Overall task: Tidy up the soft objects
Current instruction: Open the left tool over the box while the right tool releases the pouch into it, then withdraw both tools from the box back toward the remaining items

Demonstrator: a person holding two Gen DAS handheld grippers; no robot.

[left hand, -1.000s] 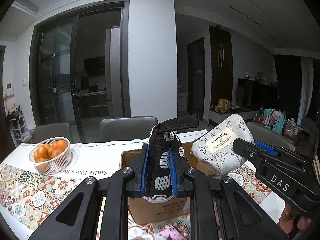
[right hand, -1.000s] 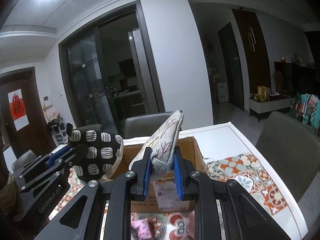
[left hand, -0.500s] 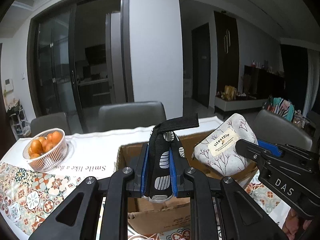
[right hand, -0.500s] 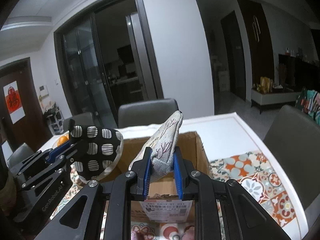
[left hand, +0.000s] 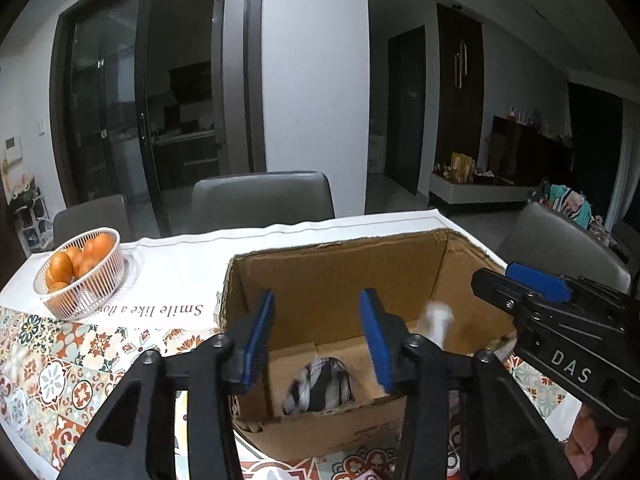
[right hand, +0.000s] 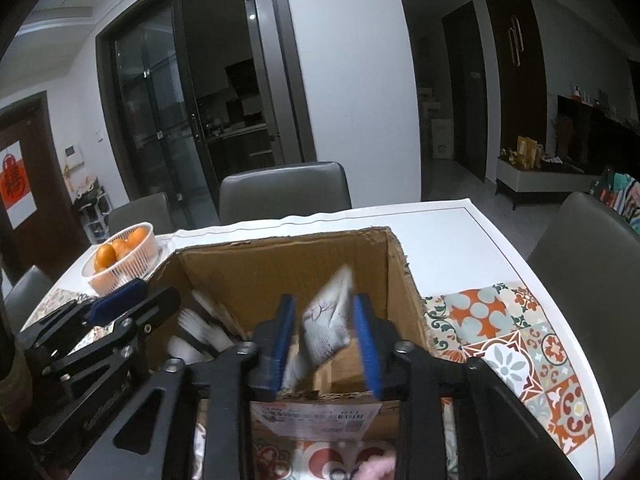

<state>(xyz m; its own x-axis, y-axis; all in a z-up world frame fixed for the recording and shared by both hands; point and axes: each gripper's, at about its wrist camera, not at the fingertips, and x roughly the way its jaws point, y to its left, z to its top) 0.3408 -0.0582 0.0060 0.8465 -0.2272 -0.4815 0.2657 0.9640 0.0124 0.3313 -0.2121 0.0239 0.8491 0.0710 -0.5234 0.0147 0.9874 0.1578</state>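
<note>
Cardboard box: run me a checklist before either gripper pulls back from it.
1. Left gripper free of the black-and-white pouch: ok, jaws opening, pouch down in the cardboard box.
2. Right gripper free of the grey pouch: ok, jaws opening, pouch blurred between the pads.
3. Grey pouch settled: cannot tell.
4. Both grippers over the box: ok.
5. Fruit basket apart from the box: ok.

Box on table; basket left; two pouches inside box.
</note>
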